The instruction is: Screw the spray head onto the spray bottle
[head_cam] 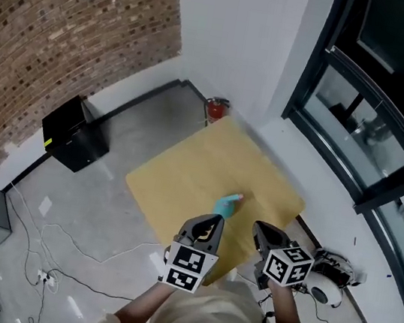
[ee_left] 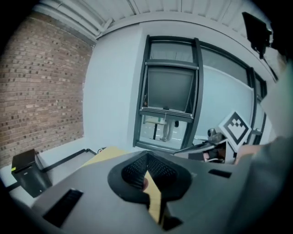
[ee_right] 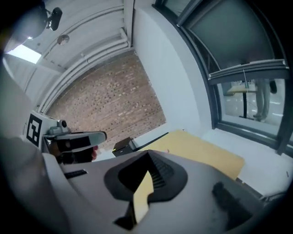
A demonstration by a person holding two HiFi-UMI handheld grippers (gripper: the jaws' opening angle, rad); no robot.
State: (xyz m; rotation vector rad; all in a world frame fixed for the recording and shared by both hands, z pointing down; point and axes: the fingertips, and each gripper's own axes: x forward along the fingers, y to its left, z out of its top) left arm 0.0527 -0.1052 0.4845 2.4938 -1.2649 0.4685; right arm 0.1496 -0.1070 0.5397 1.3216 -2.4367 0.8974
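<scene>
Pointing slightly downward: left gripper, right gripper

A yellow table is seen on a grey floor. A red canister is set beyond its far corner. A black box is placed by a brick wall.

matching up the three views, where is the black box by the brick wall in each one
Head view: black box at the left, on the floor below the brick wall.
Left gripper view: black box at the lower left edge.
Right gripper view: black box left of centre, small, below the middle.
Shared landmark: the brick wall, behind the box in all three.
</scene>
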